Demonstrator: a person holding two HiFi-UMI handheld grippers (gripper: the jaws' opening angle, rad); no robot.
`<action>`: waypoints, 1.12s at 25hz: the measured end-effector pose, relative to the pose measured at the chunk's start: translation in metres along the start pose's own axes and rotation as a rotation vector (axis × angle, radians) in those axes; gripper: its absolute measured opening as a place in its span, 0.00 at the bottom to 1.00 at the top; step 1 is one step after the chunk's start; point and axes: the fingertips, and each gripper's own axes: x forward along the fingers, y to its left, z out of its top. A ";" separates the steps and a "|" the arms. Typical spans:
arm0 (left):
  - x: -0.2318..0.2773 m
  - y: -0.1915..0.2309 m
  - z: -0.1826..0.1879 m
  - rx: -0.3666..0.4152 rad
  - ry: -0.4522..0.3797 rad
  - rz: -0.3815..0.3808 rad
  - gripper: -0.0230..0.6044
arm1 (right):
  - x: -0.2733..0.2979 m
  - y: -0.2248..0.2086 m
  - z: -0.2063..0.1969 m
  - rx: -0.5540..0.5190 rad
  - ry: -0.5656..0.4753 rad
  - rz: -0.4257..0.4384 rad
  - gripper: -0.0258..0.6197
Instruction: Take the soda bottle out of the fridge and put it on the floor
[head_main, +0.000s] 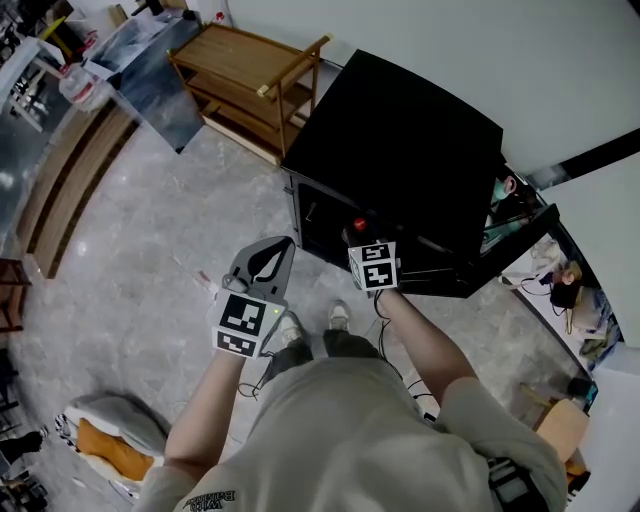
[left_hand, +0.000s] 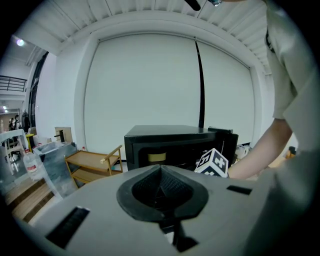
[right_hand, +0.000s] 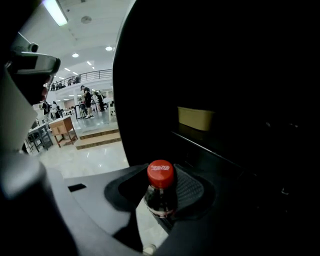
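Red-capped, dark soda bottle (right_hand: 160, 197) is clamped by its neck in the right gripper (right_hand: 162, 186), left gripper (left_hand: 160, 171) pinched shut and empty, over grey marbled floor (head_main: 150, 270) by the black fridge (head_main: 400, 150).

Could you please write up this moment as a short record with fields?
fridge: black, door open
bottle: red cap, at the fridge opening, not yet on the floor
right gripper: shut on the bottle's neck
left gripper: jaws together, empty, held in front of the fridge
floor: pale stone tiles
cart: wooden, beside the fridge
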 end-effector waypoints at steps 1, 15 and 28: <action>-0.003 0.002 -0.001 -0.007 0.000 0.007 0.05 | -0.004 0.005 0.005 -0.015 -0.011 0.011 0.24; -0.059 0.041 -0.019 -0.065 0.003 0.142 0.05 | -0.040 0.116 0.076 -0.118 -0.120 0.243 0.24; -0.116 0.083 -0.070 -0.110 0.083 0.327 0.05 | -0.033 0.233 0.104 -0.321 -0.126 0.469 0.24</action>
